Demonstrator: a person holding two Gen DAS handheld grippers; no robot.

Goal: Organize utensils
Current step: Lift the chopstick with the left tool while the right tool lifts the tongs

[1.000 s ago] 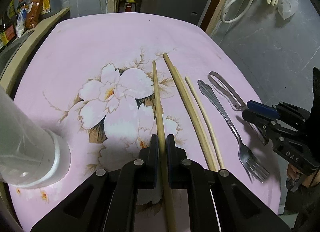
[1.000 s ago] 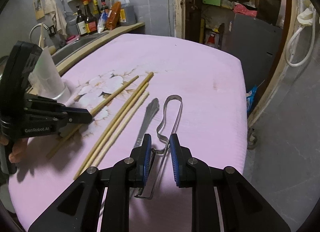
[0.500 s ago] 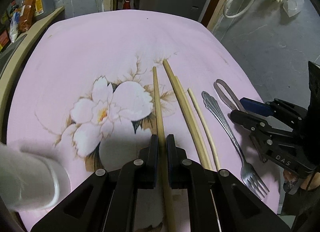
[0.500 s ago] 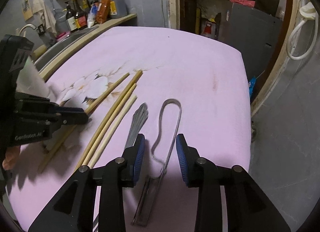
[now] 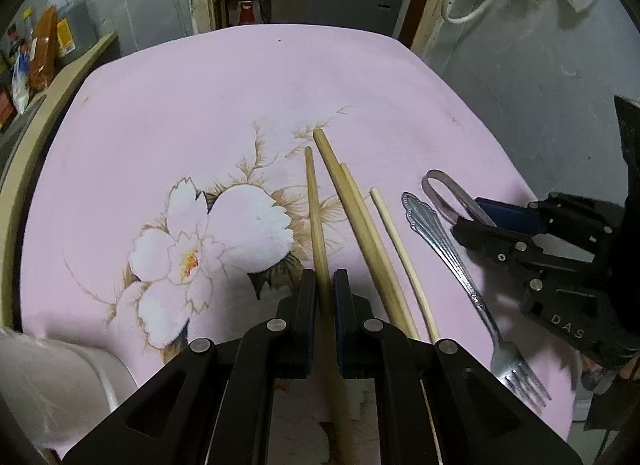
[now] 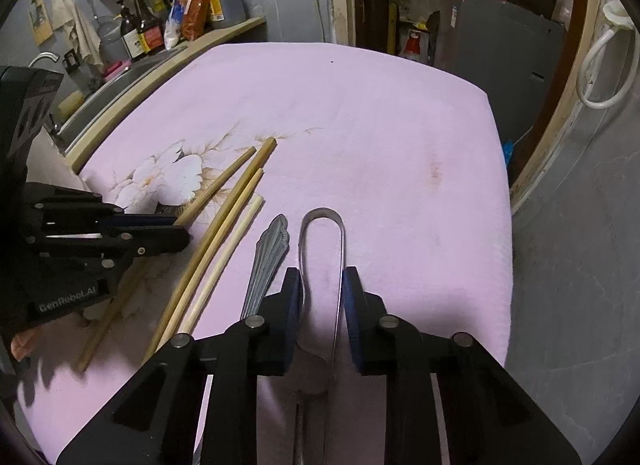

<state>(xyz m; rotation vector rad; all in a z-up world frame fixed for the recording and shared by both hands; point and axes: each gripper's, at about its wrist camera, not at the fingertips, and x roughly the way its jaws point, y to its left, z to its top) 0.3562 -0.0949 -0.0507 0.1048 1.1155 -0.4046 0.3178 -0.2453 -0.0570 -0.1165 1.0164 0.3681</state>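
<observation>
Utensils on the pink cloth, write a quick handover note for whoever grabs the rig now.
Left hand-held gripper: shut on one chopstick.
Right hand-held gripper: jaws closing around the metal tongs, which are between them.
On the pink cloth: three more chopsticks and a fork, lying side by side.
Done: nothing visibly sorted away yet.
Left: put away all the utensils.

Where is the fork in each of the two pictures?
Left wrist view: the fork lies right of centre, handle far, tines near the lower right.
Right wrist view: only its handle shows, lower centre, just left of the gripper.
Shared landmark: the metal tongs lie beside the fork in both.
</observation>
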